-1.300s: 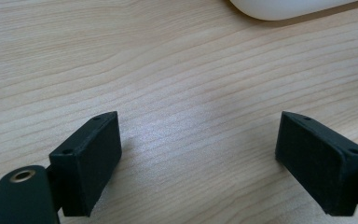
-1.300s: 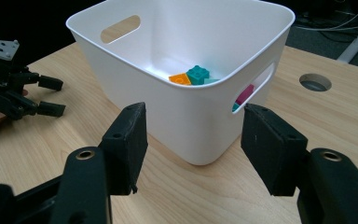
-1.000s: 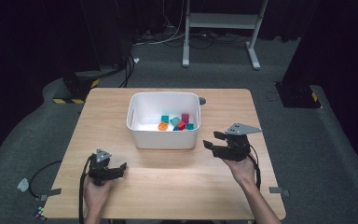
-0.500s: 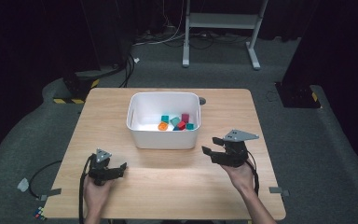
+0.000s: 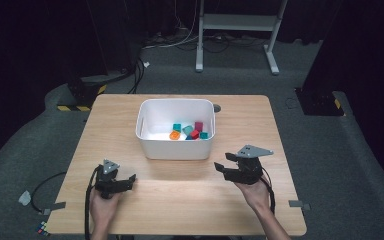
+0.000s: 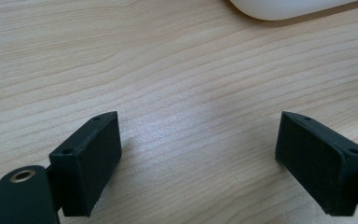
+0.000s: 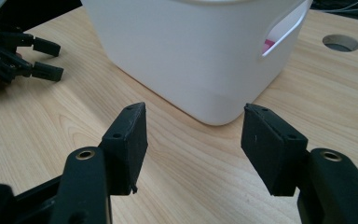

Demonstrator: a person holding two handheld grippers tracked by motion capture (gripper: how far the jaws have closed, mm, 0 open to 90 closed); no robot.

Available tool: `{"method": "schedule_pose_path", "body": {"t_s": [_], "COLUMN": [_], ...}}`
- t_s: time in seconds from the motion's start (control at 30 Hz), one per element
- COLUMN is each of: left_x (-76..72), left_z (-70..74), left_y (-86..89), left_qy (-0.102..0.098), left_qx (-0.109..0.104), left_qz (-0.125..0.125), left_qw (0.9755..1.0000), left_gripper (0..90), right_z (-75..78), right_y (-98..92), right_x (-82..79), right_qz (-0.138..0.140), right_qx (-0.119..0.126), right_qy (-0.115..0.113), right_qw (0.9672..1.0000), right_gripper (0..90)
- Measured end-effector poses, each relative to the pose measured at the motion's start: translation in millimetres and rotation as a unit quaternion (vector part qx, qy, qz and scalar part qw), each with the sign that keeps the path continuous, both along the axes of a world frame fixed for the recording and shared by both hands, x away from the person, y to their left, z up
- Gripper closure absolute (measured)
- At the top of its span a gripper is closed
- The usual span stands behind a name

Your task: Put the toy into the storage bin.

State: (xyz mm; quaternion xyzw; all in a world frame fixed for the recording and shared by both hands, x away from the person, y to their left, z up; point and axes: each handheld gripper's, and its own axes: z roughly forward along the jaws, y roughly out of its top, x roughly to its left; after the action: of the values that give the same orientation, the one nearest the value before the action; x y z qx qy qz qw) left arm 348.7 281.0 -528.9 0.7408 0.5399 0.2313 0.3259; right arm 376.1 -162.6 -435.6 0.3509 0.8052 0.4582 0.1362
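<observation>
My right gripper [image 5: 226,166] has its jaws spread wide with nothing between them. In the right gripper view the white bin [image 7: 200,51] stands straight ahead, its near corner just beyond the jaws. My left gripper [image 5: 125,181] sits low left in the high view, jaws also parted and empty over bare counter [image 6: 177,70]; the bin edge shows at the top right of its view. The coloured blocks [image 5: 187,131] lie in the bin's right half, so I judge the right gripper nearer to them.

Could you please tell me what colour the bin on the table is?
White; the bin shows best in the high view.
</observation>
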Motion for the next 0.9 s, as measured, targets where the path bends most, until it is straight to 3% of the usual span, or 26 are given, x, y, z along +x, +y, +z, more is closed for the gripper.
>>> {"method": "schedule_pose_path", "body": {"t_s": [0.9], "left_x": [0.0], "left_z": [0.0], "left_y": [0.0], "left_qy": [0.000], "left_qx": [0.000], "left_qz": [0.000], "left_qw": [1.0000], "left_gripper": [14.4], "right_z": [-34.8], "right_y": [9.5], "right_x": [-3.9], "right_qz": [-0.006], "right_qx": [-0.020], "right_qy": [0.017], "right_qw": [0.9996], "right_gripper": [40.9]}}
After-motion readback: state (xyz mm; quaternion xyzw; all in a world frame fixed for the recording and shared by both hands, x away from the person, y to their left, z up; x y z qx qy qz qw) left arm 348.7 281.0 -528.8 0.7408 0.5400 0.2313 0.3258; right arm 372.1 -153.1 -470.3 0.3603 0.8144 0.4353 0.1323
